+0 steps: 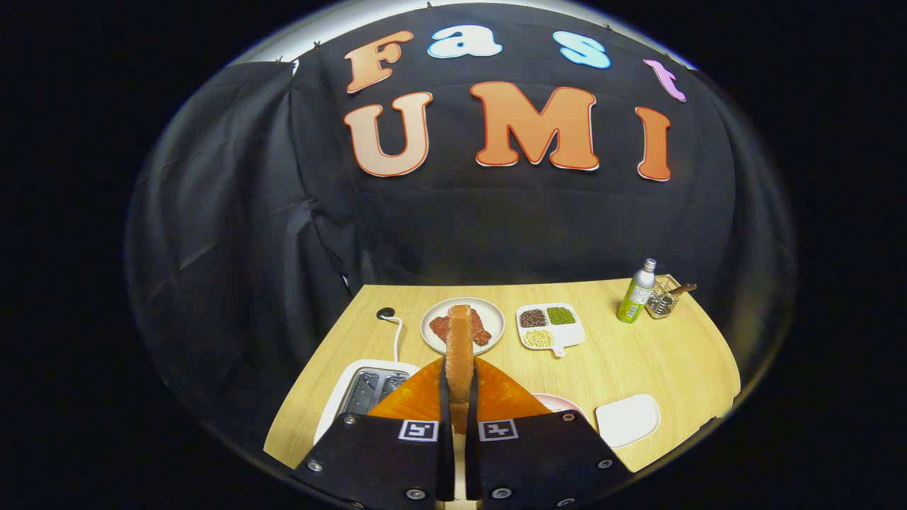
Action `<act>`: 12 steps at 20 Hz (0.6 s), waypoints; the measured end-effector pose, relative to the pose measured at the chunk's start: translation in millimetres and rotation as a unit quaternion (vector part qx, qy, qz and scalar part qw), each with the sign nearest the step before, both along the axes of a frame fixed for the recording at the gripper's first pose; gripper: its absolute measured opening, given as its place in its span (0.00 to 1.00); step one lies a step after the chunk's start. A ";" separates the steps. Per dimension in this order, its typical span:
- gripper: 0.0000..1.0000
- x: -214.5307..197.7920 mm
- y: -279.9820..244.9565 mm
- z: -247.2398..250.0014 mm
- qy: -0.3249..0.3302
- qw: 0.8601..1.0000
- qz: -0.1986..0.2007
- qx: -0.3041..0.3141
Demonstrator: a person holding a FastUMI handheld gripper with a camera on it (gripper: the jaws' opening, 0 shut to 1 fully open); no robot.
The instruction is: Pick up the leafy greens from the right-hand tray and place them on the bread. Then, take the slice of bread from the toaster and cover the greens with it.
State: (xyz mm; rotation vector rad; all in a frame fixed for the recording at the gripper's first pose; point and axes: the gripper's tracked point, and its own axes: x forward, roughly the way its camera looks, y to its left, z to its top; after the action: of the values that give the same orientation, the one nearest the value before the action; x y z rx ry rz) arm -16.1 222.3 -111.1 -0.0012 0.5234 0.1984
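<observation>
At the far left of the wooden table [638,354] a white cable [397,336] with a dark plug end lies on the wood, and it runs down toward the white toaster [354,389]. The toaster stands just to the left of the fingers, and its metal slots are visible from above.

In the middle is the gripper [459,397]. Its two fingers are brought close together, with only a narrow gap between them — and in this gap stands the slice of bread [459,354]. The slice is held upright, edge toward the camera, and both fingers press on its flat sides. It rises above the fingertips and partly covers the round plate [434,317] behind it, which carries some reddish pieces of food.

To the right of this plate lies a white divided dish [567,340] with three compartments: dark grains, green grains and pale beans. Just beside the right finger, a small part of a pinkish plate [560,404] is visible; what lies on it I cannot tell. Further right sits a white tray [628,419], near the table's front edge.

At the far right corner stand a green bottle [635,294] with a silver cap and, touching or just beside it, a wire holder [665,297] with utensils.
</observation>
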 end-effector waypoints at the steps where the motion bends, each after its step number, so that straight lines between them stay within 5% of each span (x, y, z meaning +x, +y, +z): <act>1: 0.06 0.7 -8.1 -2.3 0.003 1.000 -0.006 0.001; 12: 0.06 -0.7 -67.2 -67.1 0.061 0.998 -0.019 0.011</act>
State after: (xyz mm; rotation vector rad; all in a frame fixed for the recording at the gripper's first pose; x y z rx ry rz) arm -16.8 155.1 -178.1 0.0430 0.6428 0.1677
